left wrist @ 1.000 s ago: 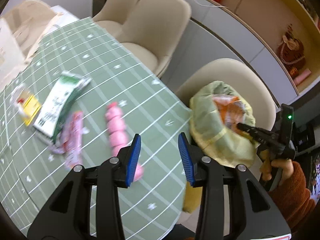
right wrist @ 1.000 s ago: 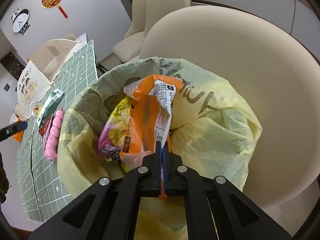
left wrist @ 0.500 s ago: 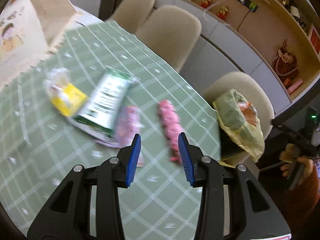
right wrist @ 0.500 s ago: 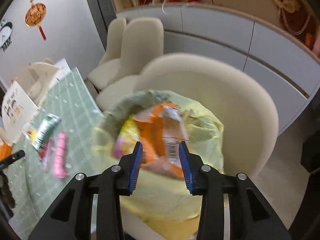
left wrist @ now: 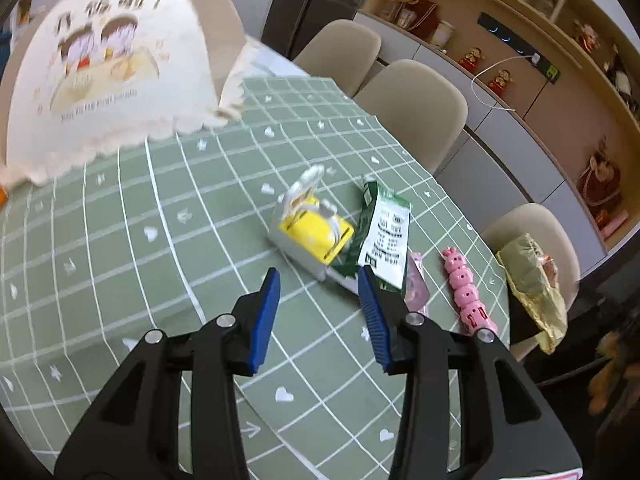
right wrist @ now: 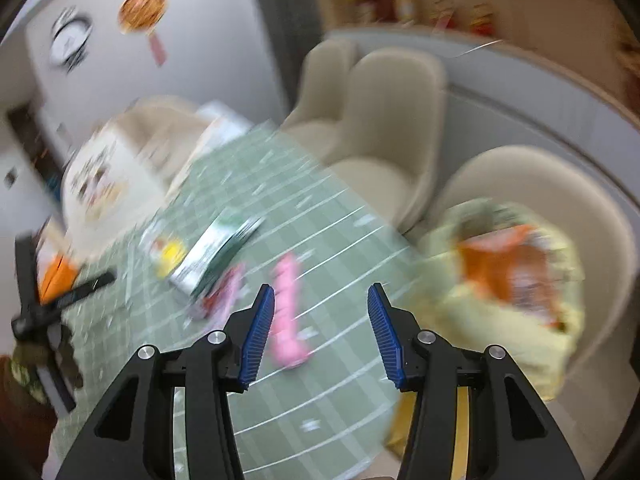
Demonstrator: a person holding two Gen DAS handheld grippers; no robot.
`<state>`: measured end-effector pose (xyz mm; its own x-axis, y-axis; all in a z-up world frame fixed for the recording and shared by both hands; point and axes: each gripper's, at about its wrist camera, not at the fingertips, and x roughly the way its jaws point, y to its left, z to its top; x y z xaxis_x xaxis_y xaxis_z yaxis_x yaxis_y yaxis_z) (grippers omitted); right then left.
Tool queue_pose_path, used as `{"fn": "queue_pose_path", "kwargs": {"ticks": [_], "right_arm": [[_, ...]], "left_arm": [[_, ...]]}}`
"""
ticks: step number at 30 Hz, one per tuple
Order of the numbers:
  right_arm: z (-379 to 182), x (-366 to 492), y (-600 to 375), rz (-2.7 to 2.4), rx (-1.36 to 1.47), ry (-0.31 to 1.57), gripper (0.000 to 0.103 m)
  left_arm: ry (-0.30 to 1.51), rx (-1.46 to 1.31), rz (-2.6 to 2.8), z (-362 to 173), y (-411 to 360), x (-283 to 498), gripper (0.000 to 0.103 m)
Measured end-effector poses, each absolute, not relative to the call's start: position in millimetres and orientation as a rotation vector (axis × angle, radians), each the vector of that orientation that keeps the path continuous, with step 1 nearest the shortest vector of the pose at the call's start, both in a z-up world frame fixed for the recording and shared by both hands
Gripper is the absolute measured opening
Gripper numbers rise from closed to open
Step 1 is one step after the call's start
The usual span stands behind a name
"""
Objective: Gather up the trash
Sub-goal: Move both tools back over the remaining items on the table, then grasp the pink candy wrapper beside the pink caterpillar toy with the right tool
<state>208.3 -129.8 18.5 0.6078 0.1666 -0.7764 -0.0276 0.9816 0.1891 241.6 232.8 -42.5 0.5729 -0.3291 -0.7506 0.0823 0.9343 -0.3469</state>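
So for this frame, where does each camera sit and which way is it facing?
Left wrist: on the left gripper, looking down over the green table at the yellow packet; own open fingers show.
Right wrist: on the right gripper, jaws opening and empty, facing table and trash bag; blurred.
Shared: green-white packet, pink wrapper, trash bag.
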Motion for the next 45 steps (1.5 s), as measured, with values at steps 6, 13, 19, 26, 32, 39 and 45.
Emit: {"fn": "queue_pose_path", "kwargs": {"ticks": [6, 13, 19, 26, 32, 39, 45], "right_arm": [[-37, 244, -41, 0.303, 0.090, 1.000, 0.046], [-88, 290, 10, 0.305, 0.003, 1.052, 0.046], [-116, 313, 7, 0.327, 0.046, 1.148, 0.037], [-106, 296, -7, 0.351, 0.021, 1.139, 0.007], [-72, 289, -48, 0.256, 0.051, 1.066, 0.007], [-56, 279, -78, 0.232, 0.103, 1.031, 0.007], [-67, 269, -75, 0.233, 0.102, 1.067, 0.017]], "left_arm": [[0.947, -0.307, -0.226, -53, 247, 232, 0.039], [0.989, -0.317, -0.198, -69, 253, 235, 0.039], [1.016, -0.325, -0.212, -80, 249, 243, 0.039], [1.015, -0.309, -0.282, -81, 235, 250, 0.039], [0.997, -0.232, -0.444, -73, 189, 260, 0.039], [1.013, -0.290, -0.433, -73, 138, 300, 0.040], [1.029, -0.171, -0.302, -77, 99, 326, 0.042]]}}
